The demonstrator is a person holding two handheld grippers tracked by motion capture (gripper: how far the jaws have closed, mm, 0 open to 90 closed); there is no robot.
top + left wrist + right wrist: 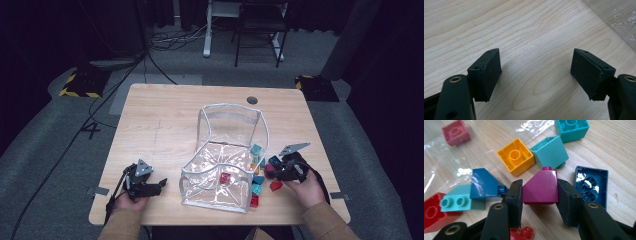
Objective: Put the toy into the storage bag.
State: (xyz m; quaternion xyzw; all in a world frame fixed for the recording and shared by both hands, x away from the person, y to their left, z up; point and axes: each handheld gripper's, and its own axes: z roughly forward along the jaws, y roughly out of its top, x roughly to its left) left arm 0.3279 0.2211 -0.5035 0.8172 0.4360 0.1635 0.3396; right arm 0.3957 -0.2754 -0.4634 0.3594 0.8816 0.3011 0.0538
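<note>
Right gripper [539, 195]: clenched on a magenta brick [540, 188], pads pressing its two side faces. Left gripper [536, 72]: released, jaws wide apart over bare table [529, 30], nothing between them.

Landmark: clear bag [227, 160], standing open in the middle of the table. Magenta brick just to the right of the bag, near its lower right corner, among other loose bricks. Also seen in the high view, the right gripper [280, 171] at this same pile, and the left gripper [159, 186] to the left of the bag, apart from it.

Handling, as a judgement: hard plastic, light, stiff, not fragile. Glossy sloped face probably slippery, so better to hold by the flat parallel sides, as now, and not by the slope.

Orientation: single stud pointing away from the gripper camera, slope facing up toward it, wide base nearest the jaws. Long axis running from base to stud, along the jaws.

Around it: yellow brick [515, 156] and teal brick [550, 152] beyond the stud, dark blue brick [591, 185] lying hollow side up just beside, one red brick [225, 177] inside the bag.
</note>
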